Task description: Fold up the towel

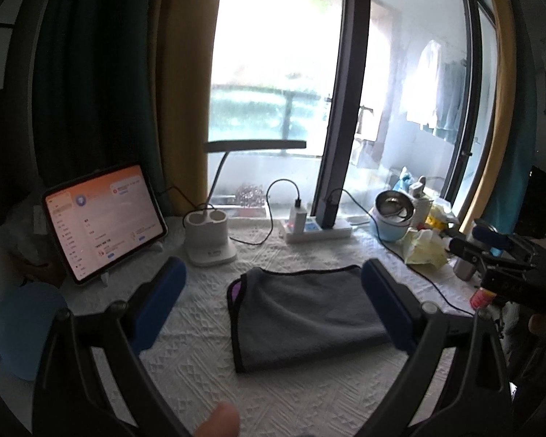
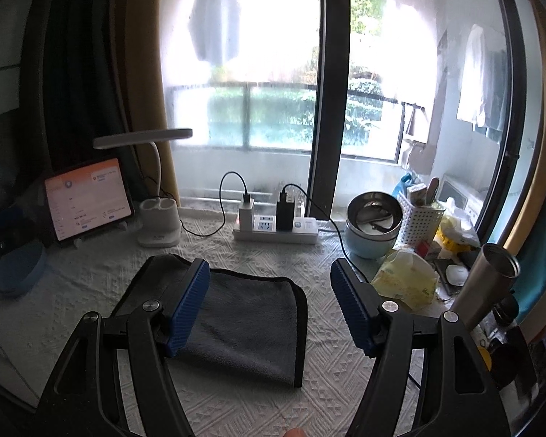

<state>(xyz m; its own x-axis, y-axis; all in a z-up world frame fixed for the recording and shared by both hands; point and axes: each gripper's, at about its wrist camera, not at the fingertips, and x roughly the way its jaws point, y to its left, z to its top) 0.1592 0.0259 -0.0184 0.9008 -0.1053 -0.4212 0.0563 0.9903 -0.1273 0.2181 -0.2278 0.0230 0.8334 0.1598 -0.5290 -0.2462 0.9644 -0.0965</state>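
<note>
- A grey towel (image 1: 305, 313) with dark edging lies folded flat on a white textured tablecloth (image 1: 207, 367), roughly in the middle of the table, with a sliver of purple showing at its left edge
- The left gripper (image 1: 273, 306) hovers above the cloth with its two blue-padded fingers (image 1: 156, 302) spread wide apart, one on each side of the towel, gripping nothing
- The right gripper (image 2: 269, 306) is likewise spread wide; its left blue pad sits over the towel's (image 2: 244, 331) left part in its own view, the right pad over bare cloth beside it, and whether either touches the fabric cannot be told
- In the left wrist view the right gripper's dark body (image 1: 498, 255) appears at the right edge of the table
- Behind the towel, near the window, stand a lit tablet (image 1: 102, 218) on a stand, a white desk lamp (image 1: 209, 244) and a white power strip (image 2: 275, 231) with chargers plugged in
- To the right are a pale blue pot (image 2: 371, 235) with steel bowls inside, a white basket (image 2: 418, 222), a yellowish plastic bag (image 2: 406, 280) and a steel tumbler (image 2: 486, 284)
- A blue bowl (image 2: 16, 271) sits at the table's left side
</note>
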